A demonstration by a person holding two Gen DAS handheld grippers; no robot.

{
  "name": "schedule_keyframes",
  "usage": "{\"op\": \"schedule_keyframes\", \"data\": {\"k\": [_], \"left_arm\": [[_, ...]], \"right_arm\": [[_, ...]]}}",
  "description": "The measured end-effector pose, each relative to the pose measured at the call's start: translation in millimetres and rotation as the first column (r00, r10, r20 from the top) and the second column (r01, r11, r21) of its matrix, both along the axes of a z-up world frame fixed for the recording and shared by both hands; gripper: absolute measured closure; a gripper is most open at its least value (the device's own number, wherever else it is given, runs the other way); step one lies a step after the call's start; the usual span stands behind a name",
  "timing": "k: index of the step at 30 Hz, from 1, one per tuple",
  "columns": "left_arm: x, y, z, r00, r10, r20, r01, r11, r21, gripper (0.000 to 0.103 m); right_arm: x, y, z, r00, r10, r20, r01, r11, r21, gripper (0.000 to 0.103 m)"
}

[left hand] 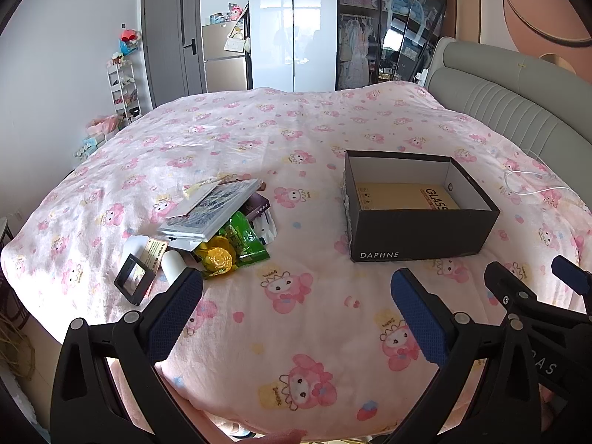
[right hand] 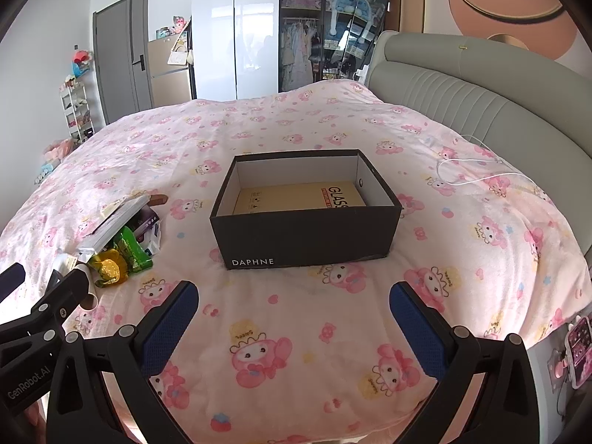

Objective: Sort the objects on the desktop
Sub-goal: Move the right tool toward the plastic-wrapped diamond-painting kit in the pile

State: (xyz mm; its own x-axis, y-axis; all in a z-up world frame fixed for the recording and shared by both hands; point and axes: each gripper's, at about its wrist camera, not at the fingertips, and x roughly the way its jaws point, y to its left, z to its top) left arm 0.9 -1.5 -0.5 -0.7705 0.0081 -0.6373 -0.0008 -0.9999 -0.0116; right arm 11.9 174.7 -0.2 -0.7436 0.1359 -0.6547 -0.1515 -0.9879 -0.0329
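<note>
Pink bed (right hand: 296, 318) — black box (right hand: 307, 236), jumbled pile (left hand: 218, 225), white cable (right hand: 473, 174)

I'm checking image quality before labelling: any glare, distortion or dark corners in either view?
Left wrist view: strong fisheye bending, dark vignette in the corners, window glare on the white wardrobe; the black box is sharp. Right wrist view: same bending and dark corners, same wardrobe glare; the box lettering reads clearly.

Home bedroom: big bed (left hand: 296, 140) w/ pink cartoon-print blanket fills centre frame, grey padded headboard (left hand: 518, 103) at right. Upper centre, glass-door wardrobe (left hand: 373, 26) w/ hanging clothes & plush toys; grey door (left hand: 172, 40) upper left, small fridge (left hand: 225, 57) beside it.
</note>
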Motion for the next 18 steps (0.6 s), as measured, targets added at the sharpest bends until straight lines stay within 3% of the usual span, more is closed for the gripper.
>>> {"op": "schedule_keyframes", "data": {"k": [5,10,18], "left_arm": [[2,-3,-1,1.000,-0.005,-0.010,0.005,1.000,-0.001,0.000],[-5,-8,-1,1.000,-0.025,0.001,0.025,0.999,0.021,0.001],[-18,-36,-13,0.999,-0.017,0.030,0.014,0.996,0.089,0.007]], "right_arm": [[-4,4,-3,1.000,0.014,0.005,-0.013,1.000,-0.026,0.000],[-8,-6,-2,0.998,0.055,-0.016,-0.054,0.998,0.018,0.000],[-31,-30,13,0.972,0.227,-0.061,-0.227,0.974,0.014,0.000]]}}
